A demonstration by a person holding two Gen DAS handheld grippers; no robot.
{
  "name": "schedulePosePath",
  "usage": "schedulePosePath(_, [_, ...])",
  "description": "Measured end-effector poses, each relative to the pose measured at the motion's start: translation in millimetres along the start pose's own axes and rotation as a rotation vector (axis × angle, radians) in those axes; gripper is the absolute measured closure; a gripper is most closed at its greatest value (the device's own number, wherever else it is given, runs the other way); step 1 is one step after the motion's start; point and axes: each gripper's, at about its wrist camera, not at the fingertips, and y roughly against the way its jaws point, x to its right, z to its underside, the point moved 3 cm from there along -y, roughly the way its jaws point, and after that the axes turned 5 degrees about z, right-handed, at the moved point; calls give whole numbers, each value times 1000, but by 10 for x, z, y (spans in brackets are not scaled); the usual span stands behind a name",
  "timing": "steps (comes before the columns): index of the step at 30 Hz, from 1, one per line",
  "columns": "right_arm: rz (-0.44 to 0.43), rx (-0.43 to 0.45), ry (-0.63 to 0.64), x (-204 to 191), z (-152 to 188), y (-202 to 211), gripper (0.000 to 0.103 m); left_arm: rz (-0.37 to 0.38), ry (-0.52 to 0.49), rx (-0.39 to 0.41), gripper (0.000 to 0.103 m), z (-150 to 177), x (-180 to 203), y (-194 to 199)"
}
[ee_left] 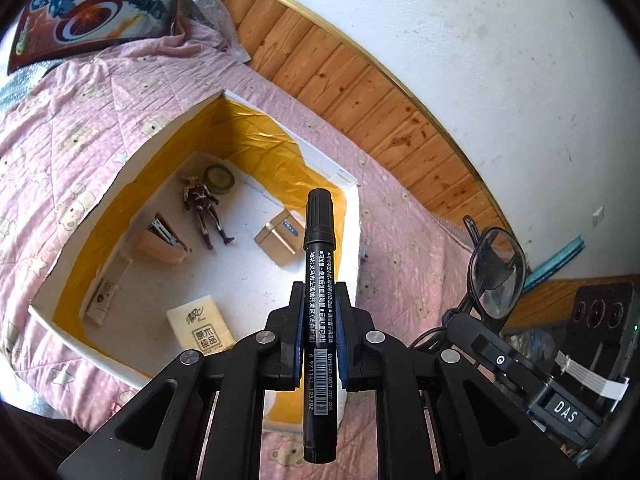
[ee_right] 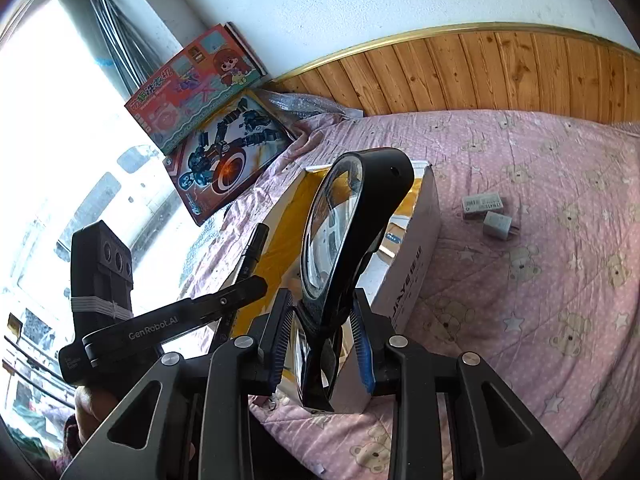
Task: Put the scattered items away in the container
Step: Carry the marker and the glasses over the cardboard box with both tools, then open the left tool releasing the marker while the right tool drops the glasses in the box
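My left gripper (ee_left: 319, 304) is shut on a black marker pen (ee_left: 318, 264) and holds it upright above the near right corner of the open box (ee_left: 100, 216), which is white with a yellow lining. In the box lie a toy figure (ee_left: 204, 210), a tape roll (ee_left: 219, 178), a gold box (ee_left: 280, 238), a pink stapler (ee_left: 162, 242), a tissue pack (ee_left: 200, 328) and a white charger (ee_left: 106, 290). My right gripper (ee_right: 324, 316) is shut on black glasses (ee_right: 340, 232), held beside the box (ee_right: 416, 264). The glasses also show in the left wrist view (ee_left: 496, 268).
The box sits on a pink bear-print quilt (ee_right: 520, 280). A white plug adapter (ee_right: 498, 226) and a small white box (ee_right: 482, 202) lie on the quilt to the right. Toy boxes (ee_right: 224, 156) lean near the window. A wood-panelled wall (ee_left: 340, 80) runs behind the bed.
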Motion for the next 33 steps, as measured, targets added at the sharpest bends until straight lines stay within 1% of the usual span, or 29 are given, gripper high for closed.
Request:
schedulePosePath(4, [23, -12, 63, -53, -129, -112, 72, 12, 113, -11, 90, -43, -86, -148])
schedulePosePath(7, [48, -28, 117, -79, -218, -219, 72, -3, 198, -17, 90, -37, -169, -247])
schedulePosePath(10, [73, -48, 176, -120, -312, -348, 72, -18, 279, -46, 90, -4, -252, -369])
schedulePosePath(14, [109, -83, 266, -181, -392, -561, 72, -65, 330, -49, 90, 31, -306, -452])
schedulePosePath(19, [147, -153, 369, -230, -431, -876, 72, -68, 436, -69, 90, 88, -407, -586])
schedulePosePath(24, [171, -223, 459, -246, -531, -1140, 72, -82, 476, -39, 90, 106, -441, -631])
schedulePosePath(27, [154, -304, 483, -218, -575, -1326, 72, -92, 484, -32, 90, 123, -457, -668])
schedulePosePath(30, [156, -383, 522, -190, -587, -1520, 72, -101, 490, -39, 90, 172, -481, -720])
schedulePosePath(32, [166, -430, 551, -173, -585, -1642, 72, -118, 467, -28, 90, 178, -463, -731])
schedulePosePath(33, [167, -452, 558, -163, -585, -1701, 72, -114, 459, -24, 90, 173, -448, -737])
